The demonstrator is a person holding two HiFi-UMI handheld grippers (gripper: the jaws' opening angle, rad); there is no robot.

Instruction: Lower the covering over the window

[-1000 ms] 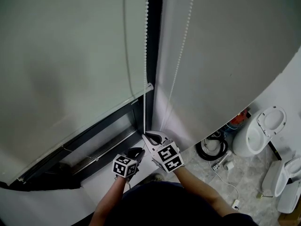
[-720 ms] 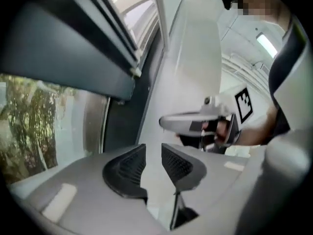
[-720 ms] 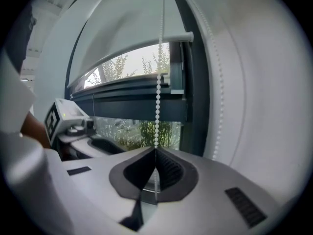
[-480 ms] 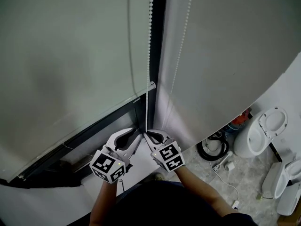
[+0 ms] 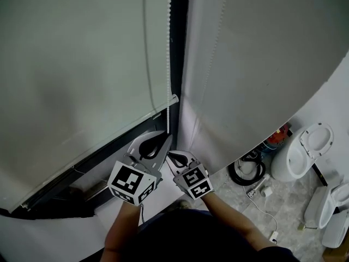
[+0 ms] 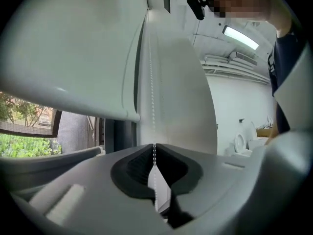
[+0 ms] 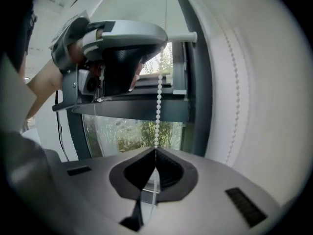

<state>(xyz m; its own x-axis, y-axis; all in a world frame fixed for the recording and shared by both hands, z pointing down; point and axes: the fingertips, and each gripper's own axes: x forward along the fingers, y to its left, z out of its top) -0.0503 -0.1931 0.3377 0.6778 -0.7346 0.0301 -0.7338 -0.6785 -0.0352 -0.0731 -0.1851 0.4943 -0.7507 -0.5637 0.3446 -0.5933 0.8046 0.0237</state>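
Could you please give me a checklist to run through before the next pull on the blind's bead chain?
1. Right gripper clamped on the bead chain: ok, jaws shut on it.
2. Left gripper on the chain above the right one: ok, jaws closing with the chain between them.
3. Chain straight between the two grippers, no tangle: ok.
4. Blind fully down: not ok, window glass shows below its bottom rail.
5. This strand is the one that lowers the blind: cannot tell.
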